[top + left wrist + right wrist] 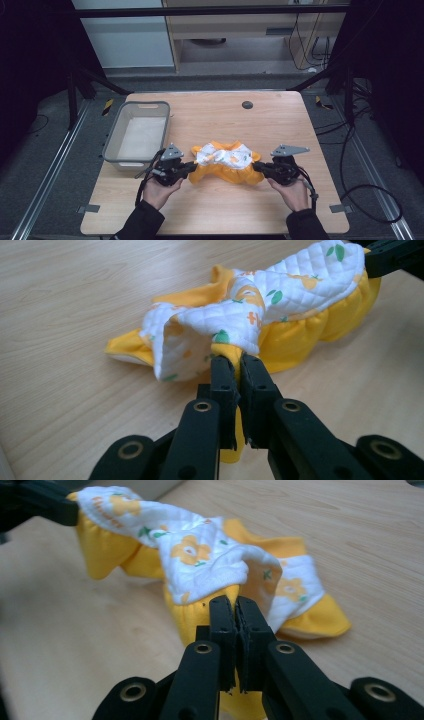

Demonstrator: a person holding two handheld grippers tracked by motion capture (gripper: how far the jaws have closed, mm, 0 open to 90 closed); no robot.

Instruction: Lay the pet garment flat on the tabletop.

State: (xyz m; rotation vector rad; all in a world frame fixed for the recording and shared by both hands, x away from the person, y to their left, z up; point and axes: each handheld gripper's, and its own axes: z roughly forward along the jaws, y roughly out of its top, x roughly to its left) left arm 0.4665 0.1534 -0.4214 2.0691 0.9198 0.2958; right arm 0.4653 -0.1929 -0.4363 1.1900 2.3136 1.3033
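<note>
A small yellow and white quilted garment (225, 162) with a flower print lies crumpled at the middle of the wooden table (210, 115). My left gripper (191, 167) is shut on its left yellow edge, and the left gripper view has the garment (260, 305) pinched between the black jaws of the left gripper (239, 362). My right gripper (256, 166) is shut on the opposite yellow edge. In the right gripper view the garment (200, 555) sits clamped in the right gripper (236, 605). The cloth hangs slightly stretched between the two grippers.
A grey plastic basket (120, 131) stands on the table's left side, close behind my left hand. A dark round hole cap (247, 104) sits near the far edge. Bare wood lies in front of the garment and to its right.
</note>
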